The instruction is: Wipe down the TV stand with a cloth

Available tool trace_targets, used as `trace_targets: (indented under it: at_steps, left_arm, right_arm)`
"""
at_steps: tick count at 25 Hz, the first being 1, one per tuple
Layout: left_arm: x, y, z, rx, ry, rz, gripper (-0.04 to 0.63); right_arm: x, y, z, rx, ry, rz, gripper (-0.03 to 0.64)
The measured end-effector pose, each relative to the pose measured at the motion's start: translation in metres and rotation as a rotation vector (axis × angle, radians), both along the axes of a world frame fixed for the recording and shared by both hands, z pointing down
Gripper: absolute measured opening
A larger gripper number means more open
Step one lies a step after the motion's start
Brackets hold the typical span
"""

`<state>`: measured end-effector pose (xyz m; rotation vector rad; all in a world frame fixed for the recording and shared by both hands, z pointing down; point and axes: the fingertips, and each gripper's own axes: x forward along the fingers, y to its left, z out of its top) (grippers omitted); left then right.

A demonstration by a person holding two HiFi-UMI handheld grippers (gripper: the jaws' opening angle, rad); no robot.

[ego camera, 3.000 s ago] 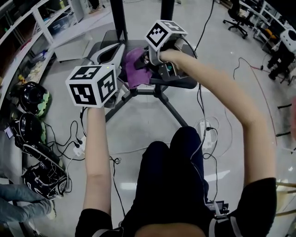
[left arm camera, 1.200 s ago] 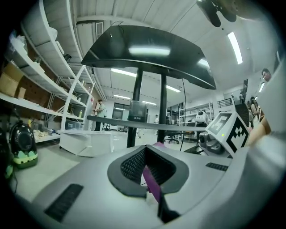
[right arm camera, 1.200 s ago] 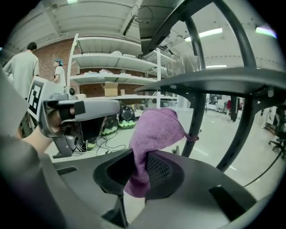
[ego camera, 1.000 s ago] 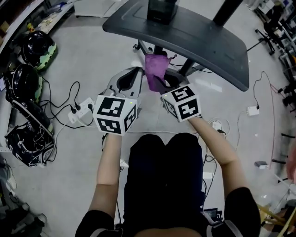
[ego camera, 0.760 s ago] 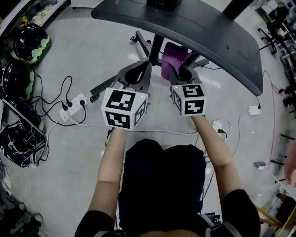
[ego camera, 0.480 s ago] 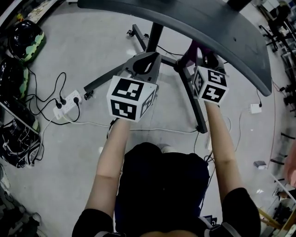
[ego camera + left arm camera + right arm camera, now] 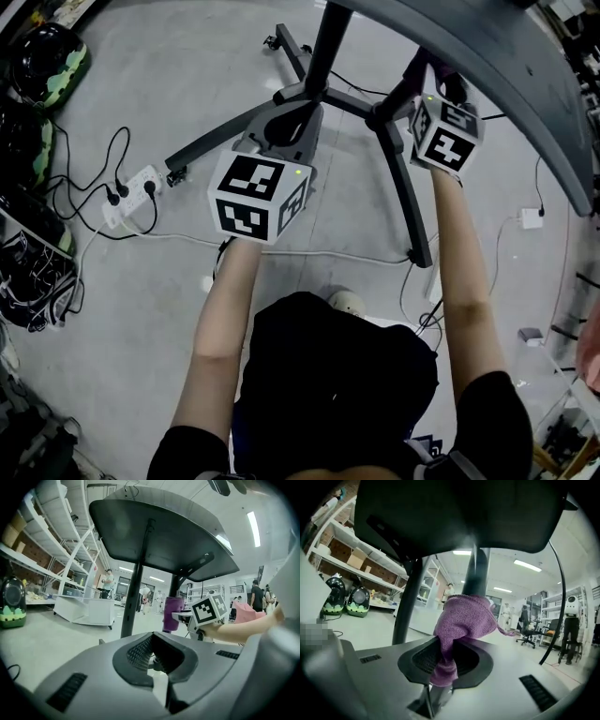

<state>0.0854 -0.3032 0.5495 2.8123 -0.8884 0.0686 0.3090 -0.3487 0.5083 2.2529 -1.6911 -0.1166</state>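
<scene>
Moved under stand (image 7: 511, 80), R gripper (image 7: 440, 663) fingers (image 7: 423, 662) pinch 1 cloth (image 7: 461, 616), L gripper (image 7: 157, 658) closed, empty

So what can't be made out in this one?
Head view: the cloth is nearly all hidden behind the right gripper and under the stand's shelf.
Right gripper view: the cloth covers the post, so contact there can't be judged.
Shelf top: both gripper views show only the underside; the head view's edge cuts most of it off.
</scene>
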Motion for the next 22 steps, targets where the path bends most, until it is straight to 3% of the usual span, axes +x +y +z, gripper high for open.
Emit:
trace_targets:
  at_steps: [16,22]
  left_arm:
    - [-0.014,-0.01,0.067,-0.085,-0.037,-0.024,0.005]
    - [-0.021,-0.005,0.071,-0.102,-0.036,-0.03,0.005]
  right_arm:
    - [0.019,-0.004,0.175,-0.244,-0.073,0.066,0.081]
    - [0.024,0.005,0.225,-0.401,-0.059,0.082,0.081]
